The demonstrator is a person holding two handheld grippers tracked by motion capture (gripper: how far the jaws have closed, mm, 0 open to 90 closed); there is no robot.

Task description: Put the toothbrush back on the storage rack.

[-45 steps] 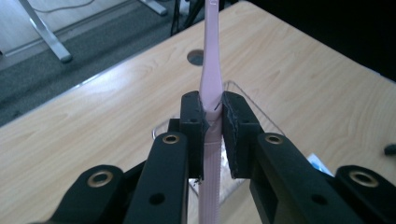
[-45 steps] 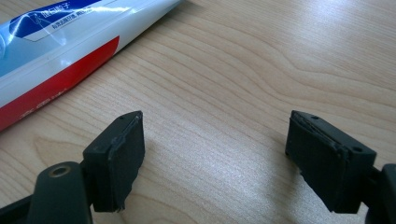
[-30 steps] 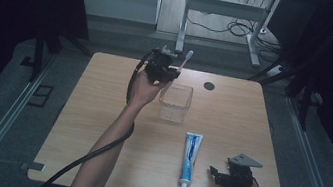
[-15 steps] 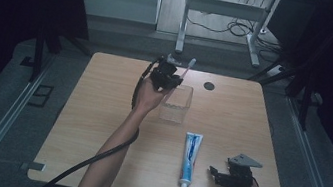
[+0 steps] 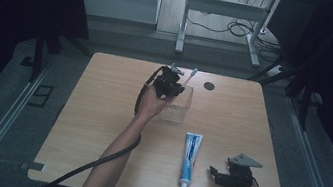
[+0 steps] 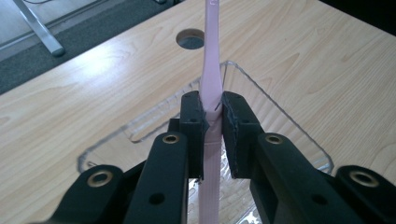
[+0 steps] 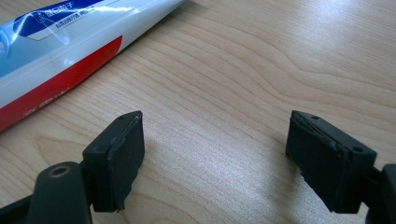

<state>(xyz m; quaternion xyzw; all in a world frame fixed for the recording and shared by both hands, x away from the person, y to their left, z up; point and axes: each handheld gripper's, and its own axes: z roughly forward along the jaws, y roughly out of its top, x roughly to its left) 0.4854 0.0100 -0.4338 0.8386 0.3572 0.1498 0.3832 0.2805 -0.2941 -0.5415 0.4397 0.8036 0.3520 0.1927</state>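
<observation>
While the left tongs [image 6: 212, 135] clamp the pink toothbrush [image 6: 210, 79] by its handle, the brush points up and away from the hand, its head [image 5: 193, 71] past the far rim of the tray [image 5: 183, 107]. In the left gripper view the handle runs between the pads, directly above the clear tray. The right tongs [image 7: 215, 154] rest near the bench's [image 5: 100, 113] front right corner, jaws wide apart with bare wood between them, gripping nothing. The toothpaste [image 5: 189, 158] lies just beside them, apart from the pads.

Procedure, as judged: lower the toothbrush until its length sits inside the tray walls. Level the handle first, since the tilted head may catch the far rim. Release only once the brush rests on the tray floor.

Container status: the tray appears to hold nothing yet. A round hole [image 5: 209, 86] lies in the bench beyond it.
</observation>
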